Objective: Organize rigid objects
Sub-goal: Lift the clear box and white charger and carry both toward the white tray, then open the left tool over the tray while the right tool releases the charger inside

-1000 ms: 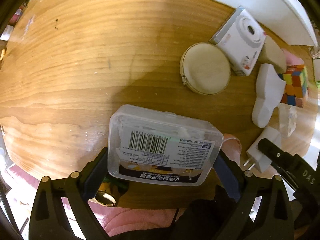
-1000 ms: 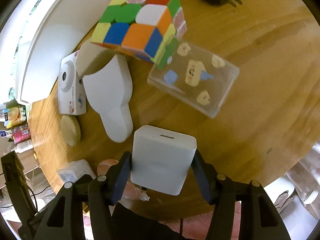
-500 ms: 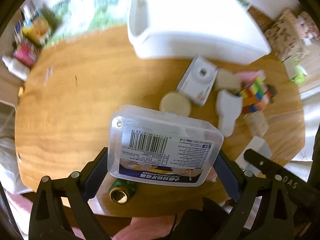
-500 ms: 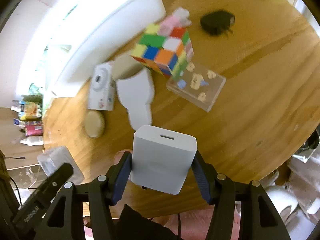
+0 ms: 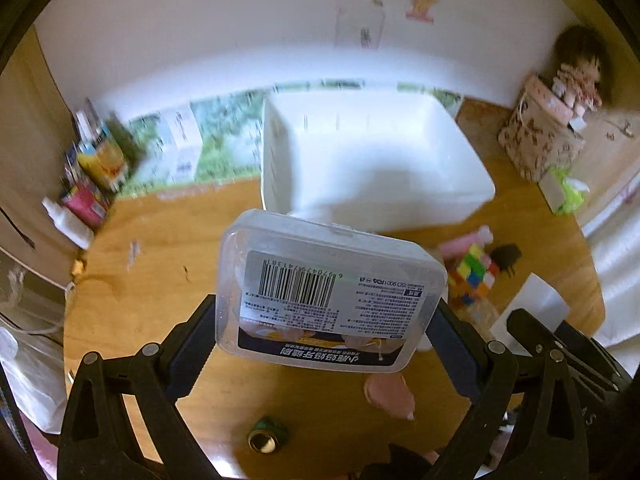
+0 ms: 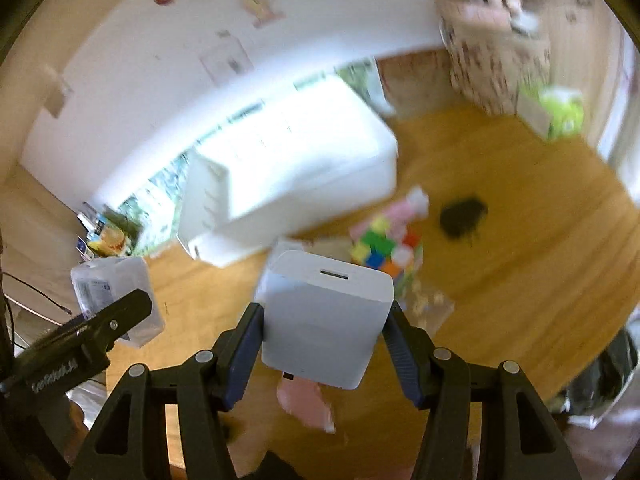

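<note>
Between the blue pads of the left gripper [image 5: 326, 344] sat the clear plastic box [image 5: 328, 292], barcode label up, pinched by its 2 short ends and carried clear of the round wooden table [image 5: 160, 248]. Just beside it, the right gripper [image 6: 322, 340] had its jaws pressed against the flanks of the white charger block [image 6: 326, 320], slot facing forward, also off the table. Both holds looked square and firm to me, so no regrip seemed called for.

Farther out on the wood lay what was left to sort: the colourful puzzle cube [image 5: 474, 276], a small clear case [image 6: 428, 306] in front of it, and the black plug [image 5: 506, 256], all close together. Beyond them stood the white bin [image 5: 372, 164], open-topped, apparently empty.

From where I stood, the step in hand was the carry to that bin. Doing it well meant keeping both loads high enough to pass over the near rim, bringing each over the open middle instead of the edge, and keeping the 2 grippers apart so they would not knock together. Lowering before letting go would be kinder, especially to the box, whose lid might pop if dropped.
</note>
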Demonstrator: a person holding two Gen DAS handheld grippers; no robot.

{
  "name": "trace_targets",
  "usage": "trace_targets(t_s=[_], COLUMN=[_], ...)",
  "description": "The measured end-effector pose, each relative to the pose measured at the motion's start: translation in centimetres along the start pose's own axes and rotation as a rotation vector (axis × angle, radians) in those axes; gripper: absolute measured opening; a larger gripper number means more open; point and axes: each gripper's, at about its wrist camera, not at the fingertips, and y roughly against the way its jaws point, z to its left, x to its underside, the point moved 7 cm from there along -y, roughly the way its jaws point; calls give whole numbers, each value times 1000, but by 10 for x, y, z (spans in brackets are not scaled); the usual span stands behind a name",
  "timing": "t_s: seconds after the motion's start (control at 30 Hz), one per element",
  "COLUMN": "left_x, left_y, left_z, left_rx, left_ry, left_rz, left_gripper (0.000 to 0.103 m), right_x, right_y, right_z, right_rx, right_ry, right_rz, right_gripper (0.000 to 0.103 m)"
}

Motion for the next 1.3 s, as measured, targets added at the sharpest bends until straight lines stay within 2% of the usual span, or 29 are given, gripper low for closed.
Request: trace_targets(t_s=[0.27, 0.3, 0.63, 0.67, 0.7, 0.97, 1.3], left_x=[-40, -45, -86, -89, -93, -117, -136], left_y=[13, 14, 5, 3, -1, -25, -69], left_z=[-2, -4, -15, -16, -17, -27, -25], left_rx=[-10, -10, -9, -16, -24, -19, -48], left_ry=[24, 21, 27, 25, 23, 18, 28], left_rz=[-133, -153, -296, -303, -310, -355, -316], left_gripper=[98, 98, 98, 98, 98, 98, 98], right_x=[-43, -49, -98, -103, -102, -132, -148], right_y=[5, 5, -8, -10, -13, -44, -88], right_z=[2, 3, -3, -2, -3, 4, 11], right_rx=[-45, -58, -111, -118, -117, -177, -197], right_ry=[83, 107, 204, 218, 217, 307, 386], right_rz=[-100, -133, -225, -237, -182, -209, -224], right_gripper=[60, 60, 60, 60, 60, 60, 61])
